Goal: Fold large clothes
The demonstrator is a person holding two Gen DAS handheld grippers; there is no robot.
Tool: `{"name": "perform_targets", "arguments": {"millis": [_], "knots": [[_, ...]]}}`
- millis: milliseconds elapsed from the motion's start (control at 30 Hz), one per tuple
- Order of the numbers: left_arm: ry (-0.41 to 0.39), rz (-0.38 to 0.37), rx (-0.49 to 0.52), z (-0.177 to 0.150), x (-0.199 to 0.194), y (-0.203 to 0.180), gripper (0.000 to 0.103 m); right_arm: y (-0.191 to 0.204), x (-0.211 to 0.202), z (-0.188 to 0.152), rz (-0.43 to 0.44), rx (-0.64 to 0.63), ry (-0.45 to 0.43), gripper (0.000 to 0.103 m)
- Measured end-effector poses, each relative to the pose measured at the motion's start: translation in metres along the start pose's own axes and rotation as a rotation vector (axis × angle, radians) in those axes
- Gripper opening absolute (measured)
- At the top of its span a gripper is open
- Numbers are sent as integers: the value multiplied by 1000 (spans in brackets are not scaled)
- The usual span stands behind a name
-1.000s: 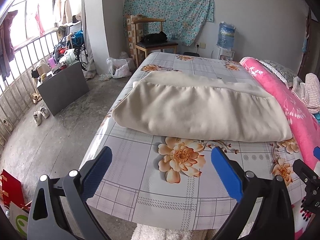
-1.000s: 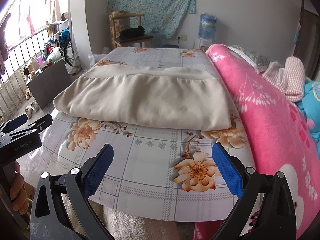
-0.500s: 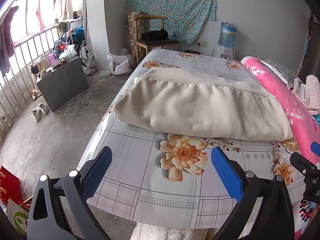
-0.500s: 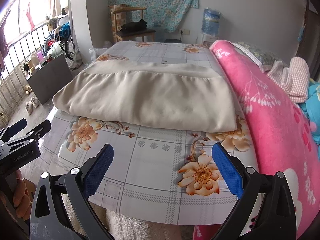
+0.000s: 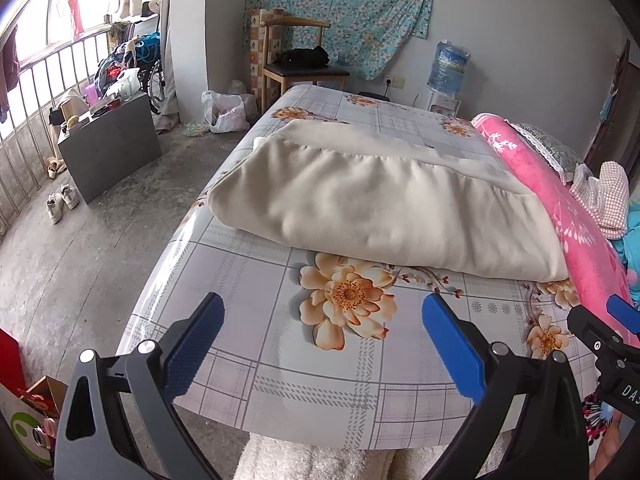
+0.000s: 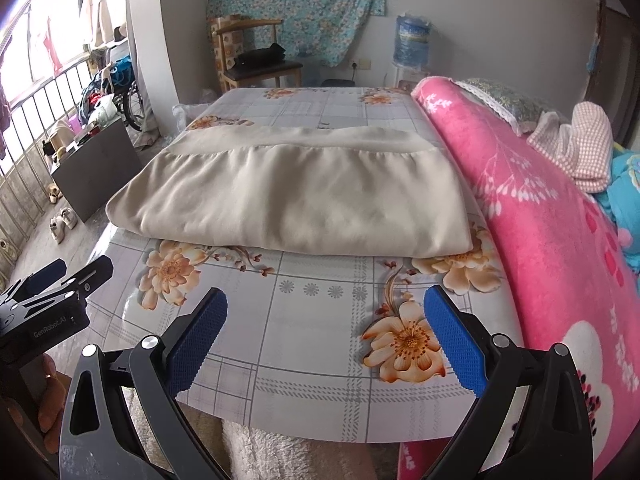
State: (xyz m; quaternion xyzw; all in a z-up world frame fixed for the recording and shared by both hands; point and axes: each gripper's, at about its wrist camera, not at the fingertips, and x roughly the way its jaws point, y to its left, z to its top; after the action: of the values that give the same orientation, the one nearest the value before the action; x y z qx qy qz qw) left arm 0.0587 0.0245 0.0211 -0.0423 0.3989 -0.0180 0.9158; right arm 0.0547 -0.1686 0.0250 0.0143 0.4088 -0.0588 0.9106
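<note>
Hovering above the near edge of the bed, the left gripper (image 5: pixel 322 320) has its blue-padded jaws spread wide with nothing between them; only the floral plaid bedsheet (image 5: pixel 256 344) shows in the gap. Left of the bed in that view lies bare concrete floor, with a dark grey cabinet (image 5: pixel 110 148) near the window bars, a pair of pale shoes (image 5: pixel 62 202) beside it, and a white plastic bag (image 5: pixel 224 112) at the foot of a wooden chair (image 5: pixel 302 68).

Across the middle of the bed rests the cream garment (image 5: pixel 380 208), folded into a broad flat rectangle, its long folded edge toward the grippers and a gathered seam running along its far side. It lies well apart from both grippers, and its right end touches the pink blanket (image 6: pixel 540 216).

The right gripper (image 6: pixel 325 312) is likewise released, jaws wide and empty, above the sheet's orange flower print (image 6: pixel 404 344). The pink blanket runs along the bed's right side, with a checked cloth (image 6: pixel 580 144) bundled on top. A water bottle (image 6: pixel 412 44) stands against the far wall, beneath the hanging floral cloth (image 6: pixel 296 4).
</note>
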Motion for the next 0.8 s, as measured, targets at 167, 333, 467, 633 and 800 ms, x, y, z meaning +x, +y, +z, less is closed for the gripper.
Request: {"name": "perform_targets", "arguments": {"millis": [167,333,467,633,800], "knots": [[0,5,13,4,2,-7,97,-5,6,-2,-7,11,15,95],[3,18,15,6,3,-9,97,-6,11,-1,3,1,25,95],[3,24,23,7,3,-11,97,-4,13,-2,9,-11,32,95],[4,24,32,7,3,-12,97,-3,13,-3,10,-11,29,95],[5,23,51,6,2,-15,97,-1,13,-3,13,-17,26,95]]}}
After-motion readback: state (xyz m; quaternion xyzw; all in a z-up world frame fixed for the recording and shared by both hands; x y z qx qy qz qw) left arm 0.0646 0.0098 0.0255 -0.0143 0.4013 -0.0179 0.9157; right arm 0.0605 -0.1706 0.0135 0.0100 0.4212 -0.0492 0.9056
